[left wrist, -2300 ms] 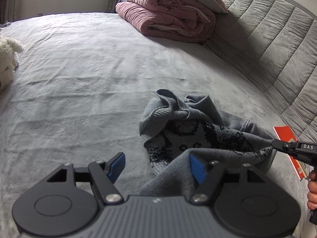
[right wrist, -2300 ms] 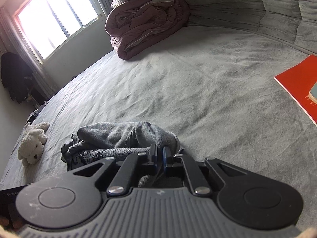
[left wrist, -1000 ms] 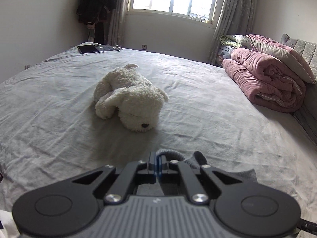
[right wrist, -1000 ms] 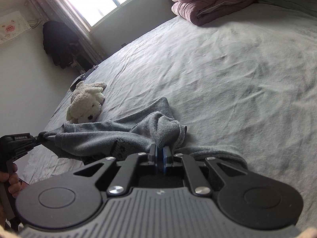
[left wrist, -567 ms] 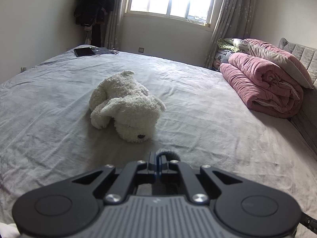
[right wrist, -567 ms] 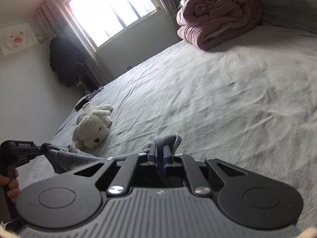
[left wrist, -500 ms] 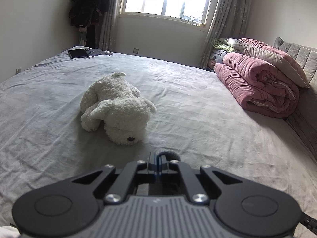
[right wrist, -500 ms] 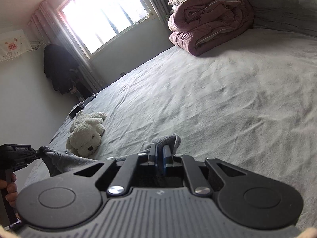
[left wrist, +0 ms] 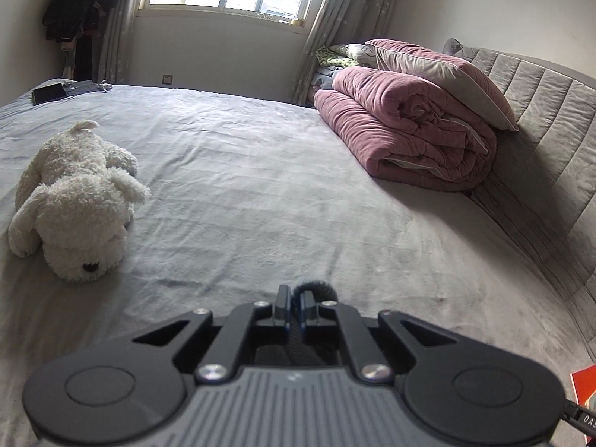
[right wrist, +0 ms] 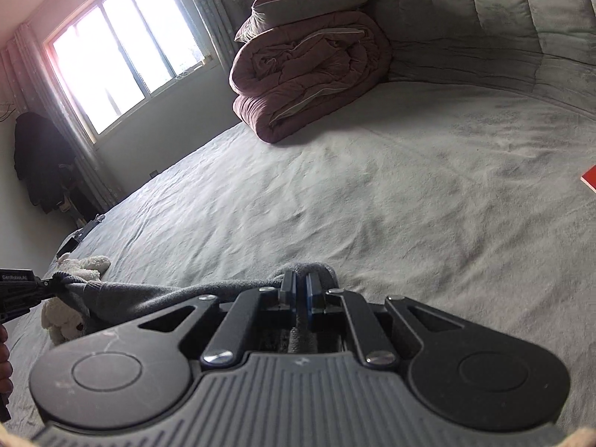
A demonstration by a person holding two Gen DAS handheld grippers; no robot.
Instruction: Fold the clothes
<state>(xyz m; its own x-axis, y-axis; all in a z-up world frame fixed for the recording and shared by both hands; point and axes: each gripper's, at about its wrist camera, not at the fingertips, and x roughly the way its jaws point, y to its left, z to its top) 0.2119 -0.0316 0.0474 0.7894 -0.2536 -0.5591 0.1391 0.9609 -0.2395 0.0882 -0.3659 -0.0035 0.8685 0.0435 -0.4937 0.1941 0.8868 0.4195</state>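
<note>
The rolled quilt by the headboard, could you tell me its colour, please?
Dusty pink, clearest in the left wrist view: quilt.

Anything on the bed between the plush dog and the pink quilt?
Nothing: between plush dog and pink quilt only bare grey sheet, clearest in the left wrist view.

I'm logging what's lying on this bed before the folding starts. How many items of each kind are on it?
Grey sweater, held by both grippers: 1
White plush dog: 1
Rolled pink quilt: 1
Pillow on the quilt: 1
Red book: 1
Dark tablet: 1
Total: 6
</note>
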